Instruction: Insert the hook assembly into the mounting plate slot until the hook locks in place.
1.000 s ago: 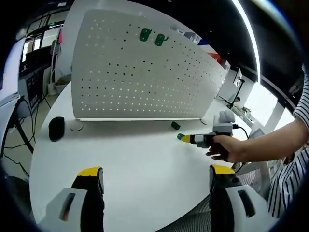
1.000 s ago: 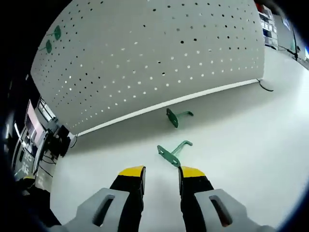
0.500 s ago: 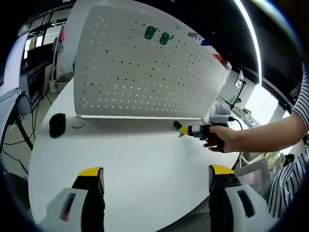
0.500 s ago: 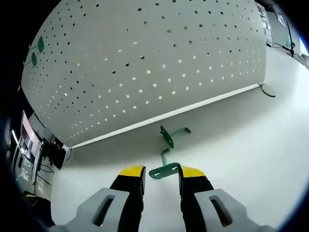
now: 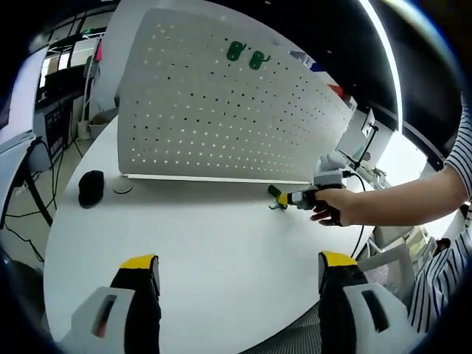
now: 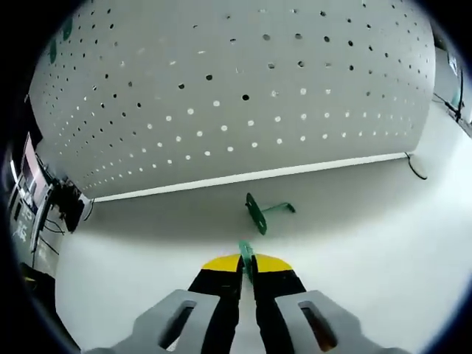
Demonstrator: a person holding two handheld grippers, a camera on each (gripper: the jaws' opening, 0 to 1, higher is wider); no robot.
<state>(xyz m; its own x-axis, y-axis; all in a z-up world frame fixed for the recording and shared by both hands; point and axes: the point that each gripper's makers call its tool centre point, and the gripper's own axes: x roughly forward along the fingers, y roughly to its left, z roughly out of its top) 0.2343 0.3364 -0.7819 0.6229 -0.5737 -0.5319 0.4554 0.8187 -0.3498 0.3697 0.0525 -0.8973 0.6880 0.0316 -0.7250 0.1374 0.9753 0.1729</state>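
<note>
A white pegboard [image 5: 221, 118] stands upright on the round white table [image 5: 192, 251], with two green hooks [image 5: 245, 54] mounted near its top edge. My right gripper [image 6: 247, 264] is shut on a green hook [image 6: 245, 252], whose thin plate sticks up between the yellow fingertips. A second green hook [image 6: 258, 214] lies on the table just ahead, close to the pegboard's [image 6: 243, 96] base. In the left gripper view the right gripper [image 5: 289, 198] shows in a person's hand near the board's foot. My left gripper [image 5: 237, 269] hangs open over the near table with nothing between its fingers.
A black mouse-like object [image 5: 91, 186] and a small ring of cable [image 5: 122, 188] lie at the pegboard's left end. A dark cable [image 6: 417, 168] curls by the board's right end. A person's arm in a striped sleeve [image 5: 442, 280] reaches in from the right.
My right gripper has shut on the nearer green hook, which now stands between its fingers. It has moved closer to the pegboard's base. The left gripper stays open.
</note>
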